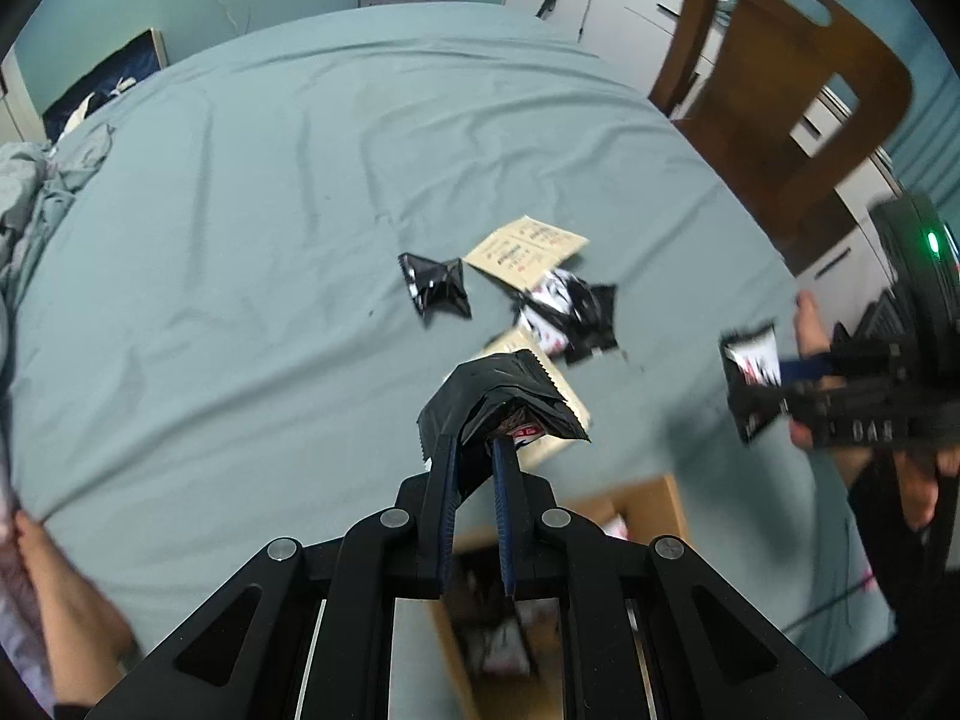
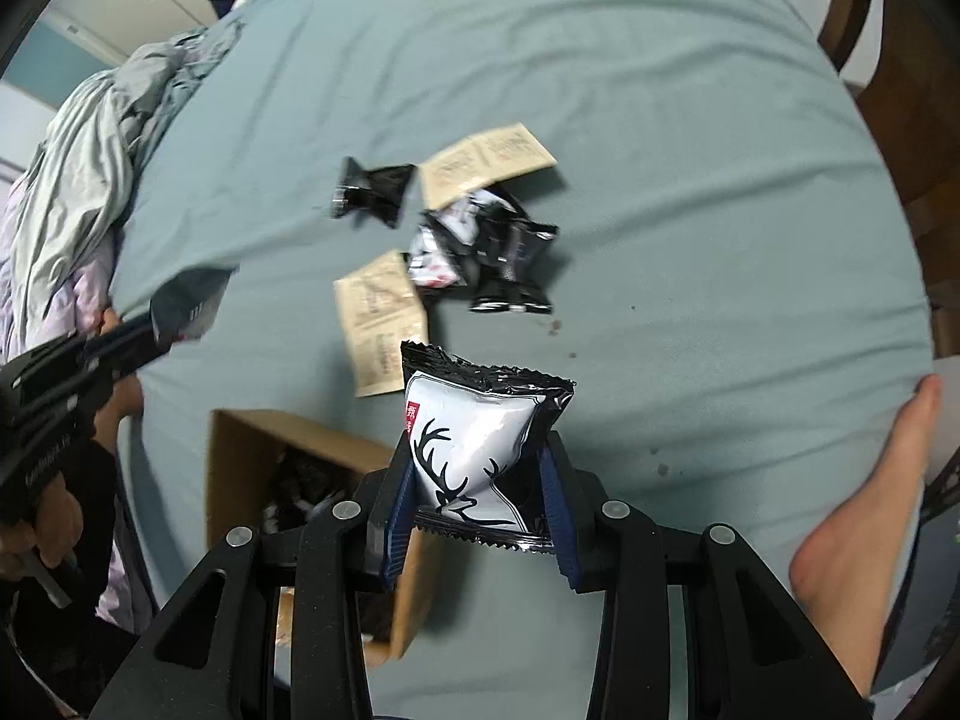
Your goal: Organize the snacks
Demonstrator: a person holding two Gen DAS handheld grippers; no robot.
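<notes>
The left tool is clamped on a crumpled black snack packet, pinched near its lower edge so the packet stands up beyond the fingertips. The right tool is clamped on a white snack packet with a deer print, gripped across its width, with its crimped seams lying crosswise to the fingers. Both tools are held above the bed and point steeply downward. The open cardboard box, which already contains packets, sits on the bed below and to the left of the right tool; in the left wrist view the box lies directly beneath the left tool and slightly to its right. The box is therefore between the two tools, close under each. Judged from this layout, the next move is a short lowering into the box opening. Further out, several loose packets remain on the bed beyond the box: black, white and tan.
</notes>
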